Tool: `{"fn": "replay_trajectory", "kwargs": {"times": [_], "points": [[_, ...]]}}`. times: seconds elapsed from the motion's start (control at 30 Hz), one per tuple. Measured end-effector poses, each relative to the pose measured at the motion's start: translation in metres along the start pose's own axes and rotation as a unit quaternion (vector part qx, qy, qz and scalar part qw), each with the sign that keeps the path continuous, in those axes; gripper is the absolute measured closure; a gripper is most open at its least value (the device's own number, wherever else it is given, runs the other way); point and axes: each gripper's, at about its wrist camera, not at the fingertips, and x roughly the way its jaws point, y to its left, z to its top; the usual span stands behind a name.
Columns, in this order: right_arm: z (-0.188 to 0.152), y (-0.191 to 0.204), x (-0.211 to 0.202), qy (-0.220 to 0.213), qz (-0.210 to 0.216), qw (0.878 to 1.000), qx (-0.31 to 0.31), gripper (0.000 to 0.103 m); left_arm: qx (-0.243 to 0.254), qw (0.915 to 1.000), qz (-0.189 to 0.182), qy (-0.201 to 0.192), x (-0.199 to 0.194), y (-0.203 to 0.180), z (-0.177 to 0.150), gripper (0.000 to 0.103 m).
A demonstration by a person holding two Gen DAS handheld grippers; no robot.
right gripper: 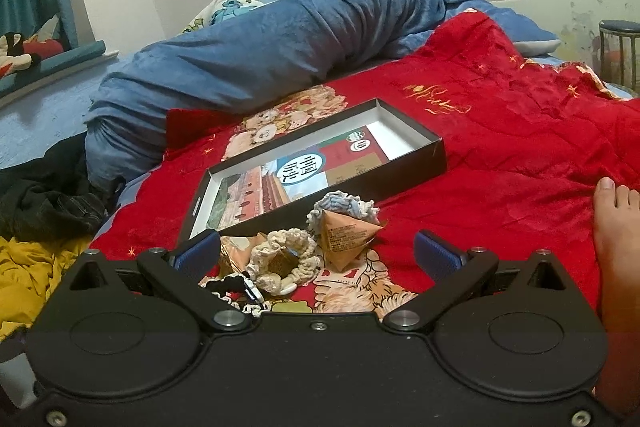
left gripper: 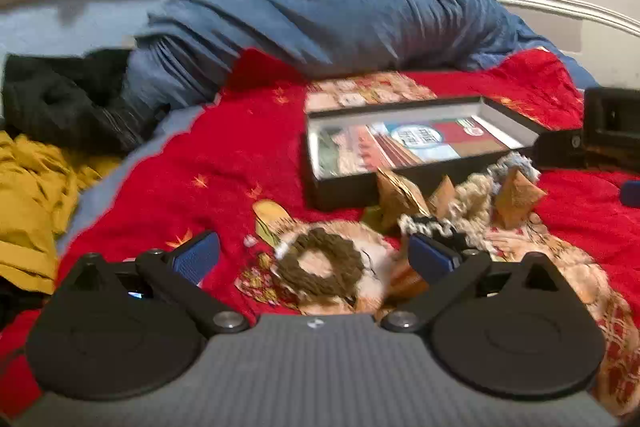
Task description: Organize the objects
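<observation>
Blue-padded and spread wide with nothing between its fingers, the left gripper (left gripper: pixel 312 259) hovers low over a red patterned bed quilt (left gripper: pixel 208 163), directly above a brown knitted hair scrunchie (left gripper: pixel 320 267) lying flat on the fabric. Beyond it, small tan pyramid-shaped paper packets (left gripper: pixel 518 201) stand among more scrunchies, just in front of a shallow black cardboard box (left gripper: pixel 420 143) that sits open with a colourfully printed booklet (left gripper: pixel 416 143) inside.

From the right side, the right gripper (right gripper: pixel 318 255) is likewise fully spread and empty, with a cream crocheted scrunchie (right gripper: pixel 286 259) and one tan pyramid packet (right gripper: pixel 346 231) lying on the quilt ahead of its fingers, a pale blue scrunchie (right gripper: pixel 344 205) touching the packet at the box's near wall. A rolled blue blanket (right gripper: pixel 280 39) lies behind the box, and a person's bare foot (right gripper: pixel 618 239) rests on the quilt at right.
</observation>
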Motion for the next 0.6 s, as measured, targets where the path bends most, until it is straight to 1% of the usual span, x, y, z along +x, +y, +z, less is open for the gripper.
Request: {"fn": "replay_trajectory", "kwargs": {"times": [0.07,0.17,0.23,0.3,0.4,0.5,0.57,0.6], "points": [[0.000,0.000,0.000,-0.002,0.001,1.000,0.003,0.000,0.013,0.9995,0.014,0.024,0.006,-0.004,-0.001,0.000],[0.001,0.000,0.001,0.000,0.006,1.000,0.008,0.000,0.022,0.9980,0.015,0.058,0.014,-0.007,-0.004,0.000],[0.001,0.001,0.001,0.001,0.007,1.000,0.008,0.000,0.020,0.9980,0.019,0.057,0.013,-0.007,-0.006,0.000],[0.001,0.003,0.002,0.002,0.008,1.000,0.006,0.000,0.022,0.9983,0.011,0.053,0.010,-0.007,-0.007,0.000],[0.000,0.004,0.002,0.002,0.012,1.000,0.005,0.000,0.025,0.9984,0.011,0.050,0.008,-0.009,-0.007,0.000],[-0.001,0.005,0.002,0.003,0.015,1.000,0.005,0.000,0.016,0.9978,-0.017,0.061,0.008,-0.007,-0.005,0.000],[-0.002,0.005,0.002,0.003,0.017,1.000,0.006,0.000,0.020,0.9975,-0.024,0.064,0.006,-0.009,-0.005,0.000],[-0.002,0.006,0.003,0.004,0.018,1.000,0.006,0.000,0.024,0.9977,-0.025,0.059,0.004,-0.011,-0.004,0.000]]}}
